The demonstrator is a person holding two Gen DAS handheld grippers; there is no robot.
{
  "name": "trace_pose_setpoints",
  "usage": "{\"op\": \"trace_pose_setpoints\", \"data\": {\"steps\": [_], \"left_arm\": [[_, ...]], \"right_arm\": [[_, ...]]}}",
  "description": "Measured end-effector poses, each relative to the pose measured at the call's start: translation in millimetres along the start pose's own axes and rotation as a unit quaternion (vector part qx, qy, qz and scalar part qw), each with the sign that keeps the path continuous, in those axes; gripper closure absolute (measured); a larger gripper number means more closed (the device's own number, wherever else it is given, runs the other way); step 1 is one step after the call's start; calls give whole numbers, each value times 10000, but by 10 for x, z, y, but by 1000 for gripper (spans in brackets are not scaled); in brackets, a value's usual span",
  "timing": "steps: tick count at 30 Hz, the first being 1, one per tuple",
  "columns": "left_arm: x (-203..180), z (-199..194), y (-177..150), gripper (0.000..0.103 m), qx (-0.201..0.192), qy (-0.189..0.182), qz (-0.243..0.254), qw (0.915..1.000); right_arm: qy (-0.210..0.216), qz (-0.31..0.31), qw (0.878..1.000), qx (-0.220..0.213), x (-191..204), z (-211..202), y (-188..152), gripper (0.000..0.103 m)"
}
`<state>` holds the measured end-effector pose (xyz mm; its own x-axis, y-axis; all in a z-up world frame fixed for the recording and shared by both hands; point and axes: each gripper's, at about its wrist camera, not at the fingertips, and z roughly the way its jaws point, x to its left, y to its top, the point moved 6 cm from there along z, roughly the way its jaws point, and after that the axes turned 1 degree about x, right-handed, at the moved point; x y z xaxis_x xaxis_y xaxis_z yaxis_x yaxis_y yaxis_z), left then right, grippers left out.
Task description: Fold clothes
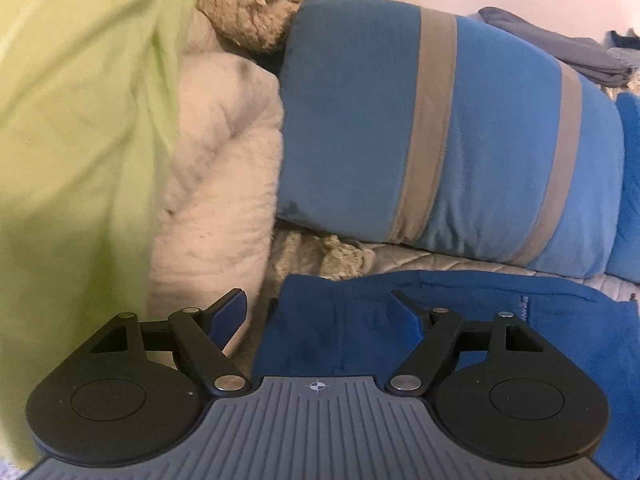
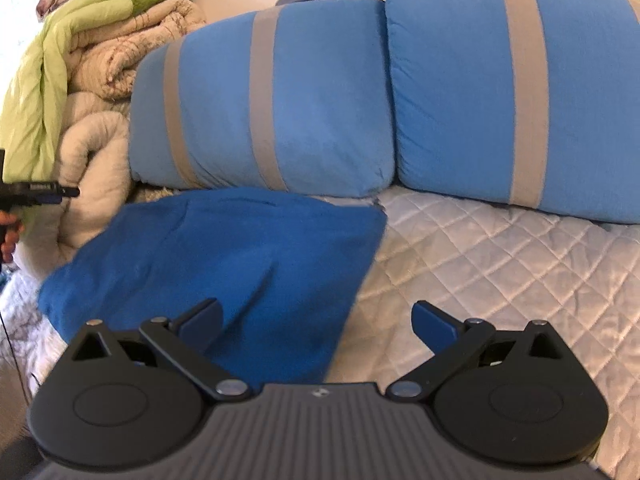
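Both tongs gape, nothing held. Left gripper [image 1: 320,312] hovers over corner of blue garment [image 1: 360,332]; right gripper [image 2: 316,320] straddles garment's other edge (quilted cover [image 2: 500,264] beneath right finger). Advice: lower together, pinch top layer only, avoid quilt.

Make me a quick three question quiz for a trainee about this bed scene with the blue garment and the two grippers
1. True or false: the right gripper is clamped on the blue garment.
2. How many blue pillows with grey stripes lean at the head of the bed in the right wrist view? A) one B) two C) three
3. Fill in: the blue garment lies on the quilted ______.

Key:
1. False. Its jaws stand open with nothing pinched; the left gripper is open too.
2. B: the left pillow and the right pillow.
3. Bedspread.
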<state>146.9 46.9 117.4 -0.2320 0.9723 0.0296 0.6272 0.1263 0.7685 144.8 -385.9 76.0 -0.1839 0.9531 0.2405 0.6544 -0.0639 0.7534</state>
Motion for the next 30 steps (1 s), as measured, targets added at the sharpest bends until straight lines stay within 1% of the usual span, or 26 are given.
{"op": "trace_pose_setpoints", "data": {"steps": [4, 5, 6, 8, 10, 12, 14, 16, 18, 21, 23, 25, 30], "left_arm": [[-39, 128, -114, 26, -102, -130, -68, 9998], [-52, 160, -142, 26, -134, -178, -106, 9997], [-70, 194, -172, 26, -168, -235, -148, 9995], [-111, 253, -218, 26, -271, -293, -164, 9991], [-155, 315, -259, 26, -372, -335, -145, 9986], [-197, 394, -297, 26, -423, -373, -87, 9984], [-216, 493, -349, 26, -369, -351, -60, 9987], [-215, 597, -421, 26, -298, -310, -65, 9991], [-210, 702, -497, 26, -225, -267, -75, 9994], [-185, 838, -586, 26, -121, -23, -107, 9999], [-169, 943, -651, 25, 38, -74, -142, 9999], [-138, 1022, -699, 21, 142, -168, -227, 9995], [-65, 1161, -749, 17, 392, -401, -446, 9974]], "right_arm": [[-407, -199, 9989, 130, -132, 89, -244, 0], [-551, -257, 9980, 154, -169, 121, -300, 0], [-787, -321, 9962, 193, -221, 166, -365, 0], [-1332, -442, 9892, 424, -331, 282, -461, 0], [-1840, -526, 9784, 781, -436, 390, -516, 0], [-2191, -590, 9689, 986, -528, 446, -554, 0], [-2381, -587, 9627, 1140, -590, 474, -597, 0], [-2498, -475, 9574, 1366, -654, 510, -662, 0], [-2486, -144, 9591, 1344, -708, 493, -709, 0], [-2391, 450, 9610, 1313, -807, 468, -757, 0], [-2342, 684, 9616, 1258, -843, 462, -780, 0], [-2359, 675, 9617, 1224, -833, 456, -789, 0], [-2427, 774, 9599, 1171, -802, 471, -788, 0]]}}
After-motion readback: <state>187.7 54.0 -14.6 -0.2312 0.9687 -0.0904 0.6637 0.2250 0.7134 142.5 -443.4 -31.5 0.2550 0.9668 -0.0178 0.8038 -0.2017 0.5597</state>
